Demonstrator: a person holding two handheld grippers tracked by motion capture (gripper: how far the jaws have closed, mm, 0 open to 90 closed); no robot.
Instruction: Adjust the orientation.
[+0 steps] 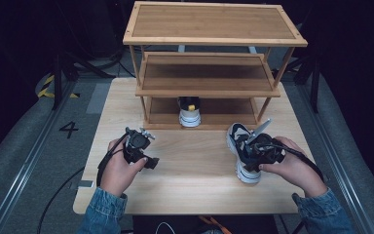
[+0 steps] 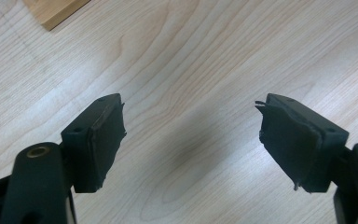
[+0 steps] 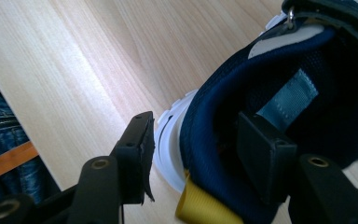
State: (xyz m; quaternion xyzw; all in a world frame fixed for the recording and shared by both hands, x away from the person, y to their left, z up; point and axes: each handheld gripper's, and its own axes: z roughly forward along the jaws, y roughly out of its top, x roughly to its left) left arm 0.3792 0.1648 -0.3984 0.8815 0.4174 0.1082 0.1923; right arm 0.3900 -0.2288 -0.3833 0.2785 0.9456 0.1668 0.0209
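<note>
A navy and white sneaker [image 1: 237, 135] lies on the wooden table [image 1: 195, 185] at the right, toe toward the rack. My right gripper [image 1: 250, 162] sits at its heel. In the right gripper view the jaws of this gripper [image 3: 196, 126] straddle the heel collar of the sneaker [image 3: 223, 93]: one pad is inside the shoe, the other outside beside the white sole with a small gap, so it is open. A yellow pull tab [image 3: 200, 207] hangs at the heel. My left gripper [image 1: 151, 163] hovers over bare table at the left, its jaws [image 2: 191, 105] wide open and empty.
A three-tier wooden shoe rack [image 1: 214, 36] stands at the back of the table. A matching sneaker [image 1: 190, 116] sits on its bottom shelf, heel toward me. A corner of the rack [image 2: 51, 11] shows in the left gripper view. Denim sleeves come in at the near edge.
</note>
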